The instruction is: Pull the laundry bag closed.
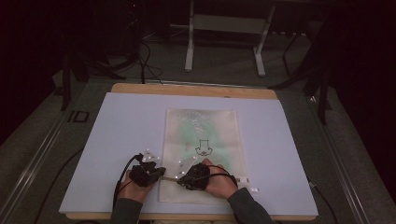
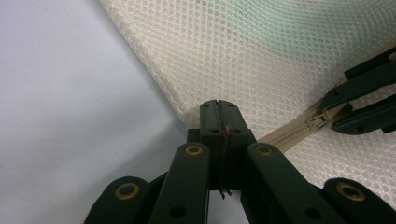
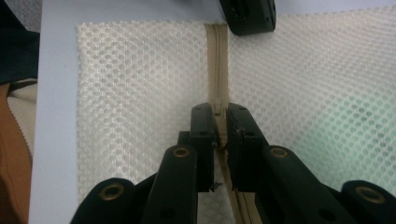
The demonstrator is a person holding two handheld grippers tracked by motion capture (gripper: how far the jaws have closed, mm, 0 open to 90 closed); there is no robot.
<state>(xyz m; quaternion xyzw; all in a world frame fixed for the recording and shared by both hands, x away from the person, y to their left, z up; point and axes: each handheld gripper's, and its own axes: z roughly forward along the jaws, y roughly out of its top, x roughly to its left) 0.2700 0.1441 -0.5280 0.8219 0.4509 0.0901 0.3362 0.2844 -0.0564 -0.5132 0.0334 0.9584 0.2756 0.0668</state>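
Note:
A cream mesh bag (image 1: pixel 201 126) lies flat on the white board, with something pale green inside and a small black drawing on it. Its tan zipper (image 3: pixel 215 56) runs along the near end. My left gripper (image 2: pixel 218 106) is shut on the bag's edge (image 2: pixel 187 109) at the zipper's end. My right gripper (image 3: pixel 219 114) is shut on the zipper pull (image 2: pixel 321 120), a short way along the zipper from the left one. In the high view both grippers, left (image 1: pixel 162 174) and right (image 1: pixel 180 180), sit side by side at the bag's near left corner.
The white board (image 1: pixel 116 140) rests on a wooden table (image 1: pixel 187 89) and has bare room on both sides of the bag. A small white piece (image 1: pixel 254 189) lies by the bag's near right corner. Metal frame legs (image 1: pixel 189 46) stand on the floor beyond.

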